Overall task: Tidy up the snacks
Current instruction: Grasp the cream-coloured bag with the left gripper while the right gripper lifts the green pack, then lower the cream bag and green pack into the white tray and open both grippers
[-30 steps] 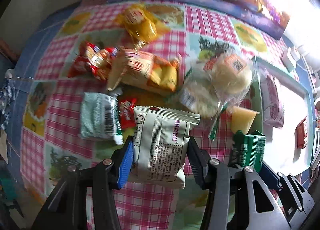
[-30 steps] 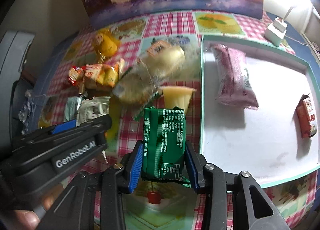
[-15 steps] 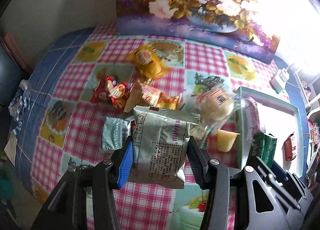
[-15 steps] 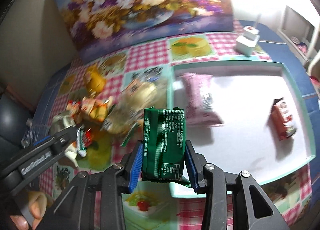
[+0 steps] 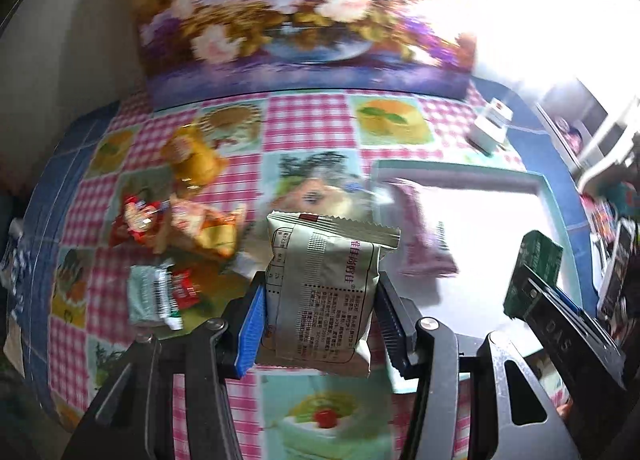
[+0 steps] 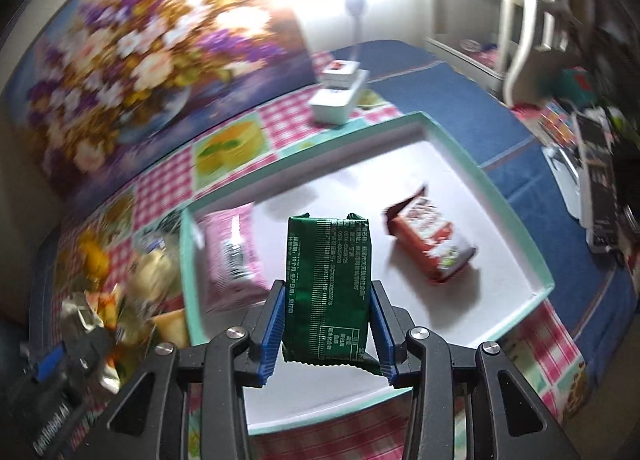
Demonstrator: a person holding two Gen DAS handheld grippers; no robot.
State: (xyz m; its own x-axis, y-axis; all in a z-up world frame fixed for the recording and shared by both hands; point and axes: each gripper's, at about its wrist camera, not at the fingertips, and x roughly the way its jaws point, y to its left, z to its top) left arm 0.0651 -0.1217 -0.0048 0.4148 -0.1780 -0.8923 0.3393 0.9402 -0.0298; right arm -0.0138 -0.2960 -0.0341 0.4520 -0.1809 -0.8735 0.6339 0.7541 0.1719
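the left gripper (image 5: 320, 324) is pinching one pale grey-green snack packet (image 5: 324, 280) between its two blue-padded fingers (image 5: 252, 324), the packet standing upright with its crimped top edge up. the right gripper (image 6: 328, 324) is pinching one dark green snack packet (image 6: 326, 288) the same way, both pads pressing on its sides. in the left view the right gripper is also showing at the right edge, carrying that green packet above the tray.

just beyond the right gripper, one white tray with a teal rim (image 6: 516, 228) is sitting on the checked tablecloth (image 5: 304, 128). two snacks are lying in the tray: one pink packet (image 6: 232, 256) near its left wall and one red packet (image 6: 432, 244) toward its right side, well apart from each other.

left of the tray, a loose heap of snacks is lying on the cloth. in the blur i am counting one yellow packet (image 5: 192, 156), one red packet (image 5: 134, 216), one orange packet (image 5: 204, 224), one grey-green packet (image 5: 150, 296) with a small red one (image 5: 186, 286) touching it, and one clear-wrapped bun (image 5: 320, 196); the exact total is hard to tell.

farther back, one white box-shaped object (image 6: 338, 88) is standing near the tray's far corner, and one flower painting (image 5: 296, 16) is leaning behind the table.
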